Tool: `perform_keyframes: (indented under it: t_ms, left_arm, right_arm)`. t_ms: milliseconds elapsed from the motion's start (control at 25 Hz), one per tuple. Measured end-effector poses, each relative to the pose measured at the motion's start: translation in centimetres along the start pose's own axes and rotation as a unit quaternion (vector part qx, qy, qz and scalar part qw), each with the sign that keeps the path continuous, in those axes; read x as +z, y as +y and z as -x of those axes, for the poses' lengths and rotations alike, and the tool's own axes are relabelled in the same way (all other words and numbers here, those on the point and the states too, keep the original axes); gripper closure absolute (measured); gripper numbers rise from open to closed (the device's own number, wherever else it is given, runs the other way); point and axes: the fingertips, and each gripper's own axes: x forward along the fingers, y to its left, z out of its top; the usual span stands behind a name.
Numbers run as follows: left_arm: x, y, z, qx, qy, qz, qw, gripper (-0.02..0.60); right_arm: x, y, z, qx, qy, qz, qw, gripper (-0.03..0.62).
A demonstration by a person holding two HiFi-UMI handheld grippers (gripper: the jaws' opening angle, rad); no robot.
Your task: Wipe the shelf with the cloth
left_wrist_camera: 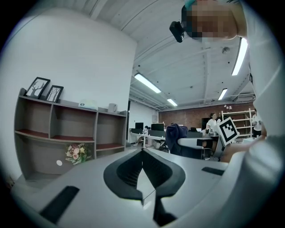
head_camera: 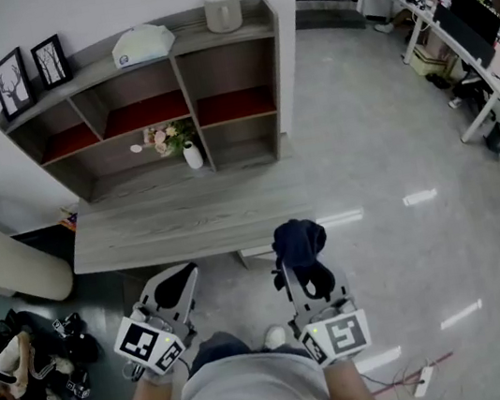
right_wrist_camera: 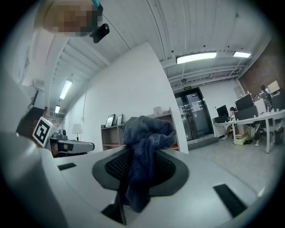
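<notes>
1. Head view: the right gripper [head_camera: 306, 270] is held low in front of the person, its jaws pinching a dark blue cloth [head_camera: 297, 241] that bunches above the tips.
2. Right gripper view shows the same grip: the cloth [right_wrist_camera: 144, 142] is squeezed between the black pads of the right gripper [right_wrist_camera: 138, 171], with a fold bulging over the top and a tail hanging down between them.
3. Beside it on the left, the left gripper [head_camera: 172, 291] is also held low. In the left gripper view its jaws [left_wrist_camera: 142, 171] are pressed together with nothing between them.
4. Well ahead of both grippers, the shelf [head_camera: 189, 109] stands against the white wall, beyond a low grey table [head_camera: 178, 225].
5. On top of the shelf are two framed pictures [head_camera: 29, 72], a white pack [head_camera: 142, 43] and a pale round container [head_camera: 222, 11].
6. A bunch of flowers [head_camera: 164, 138] and a small white vase [head_camera: 193, 155] sit in the lower middle compartment.
7. The cloth is apart from the shelf, over the floor on the near side of the table.
</notes>
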Motion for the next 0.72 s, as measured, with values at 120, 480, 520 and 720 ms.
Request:
perform_keyframes:
  t_ms: [120,480,520,720]
  left_arm:
    - [-0.5,-1.1,-0.9,0.007,0.013,-0.003,0.9999,0.568]
    - [-1.1,-1.2,-3.3,0.018,0.035,-0.009,0.9992,0.568]
    - [-1.2,-1.2,-3.6,0.017,0.036,-0.010,0.9992,0.568]
    - [-1.6,-0.6,-5.3,0.010,0.040,-0.012,0.9991,0.568]
  right_arm:
    - [-0.3,-1.4,0.3,0.007,0.003,-0.006,1.000,0.482]
    - [-1.2,-4.5,0.5,-0.002,0.009,-0.023,1.000,0.482]
    - [-1.4,-4.9,0.5,-0.005,0.010,-0.025,1.000,0.482]
    - [-2.3,-6.5,-0.3,-0.019,0.017,-0.035,0.999,0.482]
